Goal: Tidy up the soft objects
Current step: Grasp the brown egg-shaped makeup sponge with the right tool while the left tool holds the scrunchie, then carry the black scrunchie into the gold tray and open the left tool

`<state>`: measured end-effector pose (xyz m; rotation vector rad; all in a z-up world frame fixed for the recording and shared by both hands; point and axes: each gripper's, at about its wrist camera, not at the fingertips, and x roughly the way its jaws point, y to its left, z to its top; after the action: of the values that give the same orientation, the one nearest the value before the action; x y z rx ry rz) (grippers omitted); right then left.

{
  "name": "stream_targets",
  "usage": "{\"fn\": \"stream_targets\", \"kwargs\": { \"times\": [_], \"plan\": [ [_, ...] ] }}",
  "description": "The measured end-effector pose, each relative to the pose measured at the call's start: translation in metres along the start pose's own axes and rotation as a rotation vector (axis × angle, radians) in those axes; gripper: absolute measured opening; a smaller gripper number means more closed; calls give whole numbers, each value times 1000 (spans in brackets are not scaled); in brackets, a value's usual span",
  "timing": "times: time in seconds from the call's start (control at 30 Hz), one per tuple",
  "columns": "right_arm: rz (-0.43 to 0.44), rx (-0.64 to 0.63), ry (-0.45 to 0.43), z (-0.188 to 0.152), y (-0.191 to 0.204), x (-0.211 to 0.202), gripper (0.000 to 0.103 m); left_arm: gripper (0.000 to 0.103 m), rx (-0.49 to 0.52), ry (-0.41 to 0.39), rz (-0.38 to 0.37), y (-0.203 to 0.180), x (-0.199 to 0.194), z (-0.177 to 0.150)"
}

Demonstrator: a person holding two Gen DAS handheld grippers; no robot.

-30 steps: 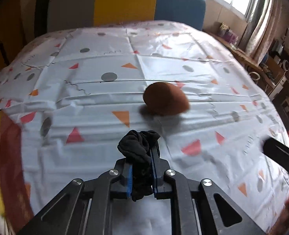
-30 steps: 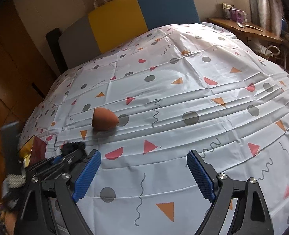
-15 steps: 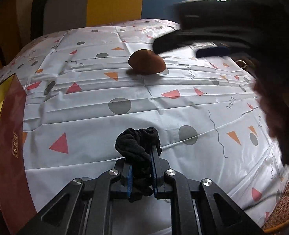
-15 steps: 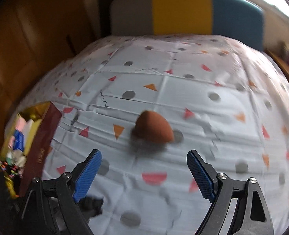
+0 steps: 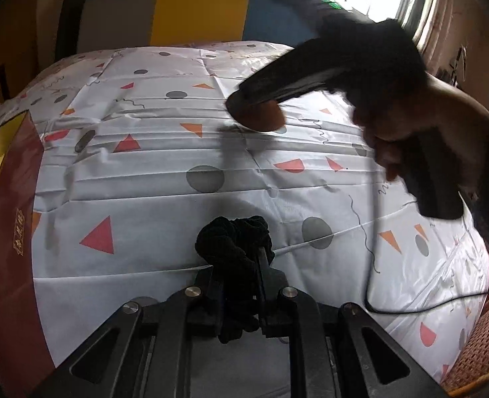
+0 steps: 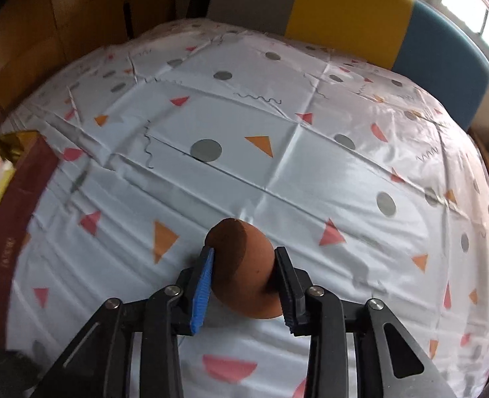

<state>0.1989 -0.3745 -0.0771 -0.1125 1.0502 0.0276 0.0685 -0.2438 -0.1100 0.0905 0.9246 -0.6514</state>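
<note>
My right gripper (image 6: 243, 277) tilts steeply down at the tabletop (image 6: 277, 172), its fingers (image 6: 202, 293) having just closed in on the brown sponge (image 6: 243, 270), pads pressing both its sides. My left gripper (image 5: 236, 285) angles down nearer me, fingers narrow, pinching a bunched black cloth (image 5: 233, 242) that bulges beyond their tips.

Colours and patterns on the table

A brown egg-shaped sponge (image 6: 241, 265) is seen between blue pads (image 6: 202, 293); beyond, a white tablecloth (image 6: 277, 172) is printed with grey dots, orange and red triangles.
</note>
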Motion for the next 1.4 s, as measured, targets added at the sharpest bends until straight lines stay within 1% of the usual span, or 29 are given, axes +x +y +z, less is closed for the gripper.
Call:
{"fn": "stream_targets", "kwargs": {
  "times": [0.07,0.1,0.17,0.23,0.3,0.37,0.43,0.47,0.6,0.67,0.77,1.07,1.4],
  "plan": [
    [0,43,-6,-14,-1,-17,37,15,1,-2,-1,0,0,0],
    [11,72,-4,-21,-3,-23,40,15,1,1,0,0,0,0],
    [42,157,-3,-45,-6,-40,42,14,3,8,3,-1,0,2],
    [54,216,3,-68,-7,-49,43,12,9,23,15,-2,1,6],
    [40,252,7,-93,-4,-54,43,12,22,35,39,-6,-2,9],
    [31,298,23,-114,-2,-50,43,12,29,21,47,-10,-10,10],
    [19,303,-6,-124,-1,-50,43,12,41,1,63,-15,-24,12],
    [5,292,-10,-123,1,-50,43,12,48,-14,64,-18,-33,13],
    [-6,269,-15,-124,7,-45,43,12,71,-65,75,-27,-63,12],
    [-3,262,-29,-123,8,-48,43,12,74,-78,80,-27,-74,12],
    [-10,251,-25,-124,8,-46,43,12,70,-96,91,-26,-91,10],
    [0,271,-29,-124,5,-47,43,12,65,-125,110,-20,-124,-3],
    [-20,232,-33,-125,9,-45,43,12,48,-154,130,-7,-151,-9]
  ]
}}
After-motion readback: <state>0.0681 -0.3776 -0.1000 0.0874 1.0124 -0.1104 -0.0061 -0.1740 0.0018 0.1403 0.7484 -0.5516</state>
